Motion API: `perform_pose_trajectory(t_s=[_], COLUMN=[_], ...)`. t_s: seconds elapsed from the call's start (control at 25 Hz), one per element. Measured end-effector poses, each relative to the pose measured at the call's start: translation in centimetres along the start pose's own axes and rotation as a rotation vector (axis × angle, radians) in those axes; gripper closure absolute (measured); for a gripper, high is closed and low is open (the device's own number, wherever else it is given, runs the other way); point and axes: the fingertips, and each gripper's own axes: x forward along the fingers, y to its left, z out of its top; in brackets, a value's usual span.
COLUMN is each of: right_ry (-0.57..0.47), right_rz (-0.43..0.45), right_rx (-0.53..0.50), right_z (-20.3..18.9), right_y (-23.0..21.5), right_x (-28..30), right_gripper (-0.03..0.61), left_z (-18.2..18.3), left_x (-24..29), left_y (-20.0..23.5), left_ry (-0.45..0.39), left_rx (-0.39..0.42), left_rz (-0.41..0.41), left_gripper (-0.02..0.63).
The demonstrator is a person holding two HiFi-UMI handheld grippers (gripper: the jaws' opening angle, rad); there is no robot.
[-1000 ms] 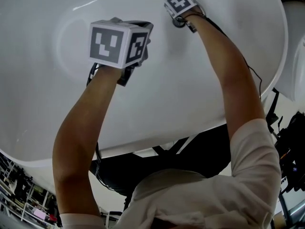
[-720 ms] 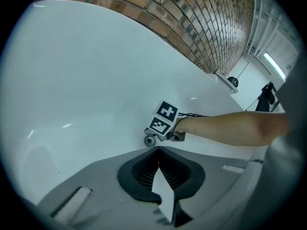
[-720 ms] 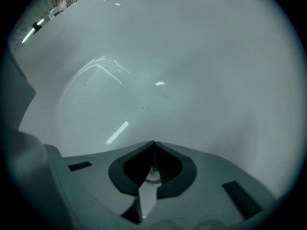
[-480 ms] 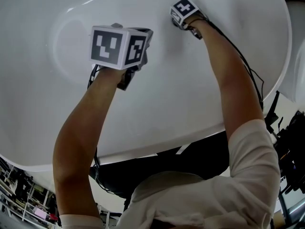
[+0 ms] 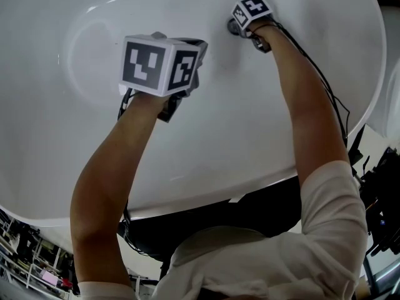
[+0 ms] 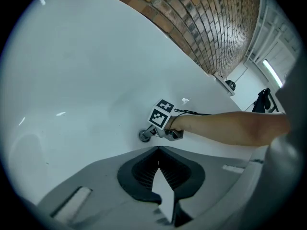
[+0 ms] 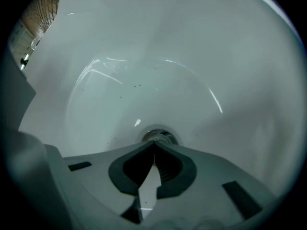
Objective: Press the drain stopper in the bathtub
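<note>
Bathtub [image 5: 75, 136], white and glossy, with a person reaching both arms deep into it. The right claw [image 7: 154, 143] is closed and empty. The drain stopper [image 7: 161, 136] sits just ahead of its tip on the tub floor. The left claw [image 6: 158, 149] is closed on nothing too, with the stopper well ahead of it.

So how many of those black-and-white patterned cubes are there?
2: one cube on the left claw, over the bathtub; one on the right claw, at the drain stopper.
</note>
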Motion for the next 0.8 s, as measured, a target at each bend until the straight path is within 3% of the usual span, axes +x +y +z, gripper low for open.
perform_pose_trajectory(t_s=[0.2,0.48,0.8], right_ry=[0.025,0.08,0.065], right_rz=[0.009,-0.181,-0.19], right_rx=[0.009,-0.094,-0.082], right_z=[-0.3,-0.1,0.0], right_y=[0.5,1.4,0.1], right_x=[-0.1,0.1,0.8], right_gripper=[0.564,0.561,0.56], left_z=[0.2,-0.3,0.1], left_x=[-0.5,0.0,0.0], left_y=[0.2,-0.3,-0.5], left_ry=[-0.015,-0.019,-0.033], left_rx=[-0.009,-0.017,-0.02], left_rz=[-0.008,-0.022,-0.034], left_gripper=[0.604,0.604,0.604])
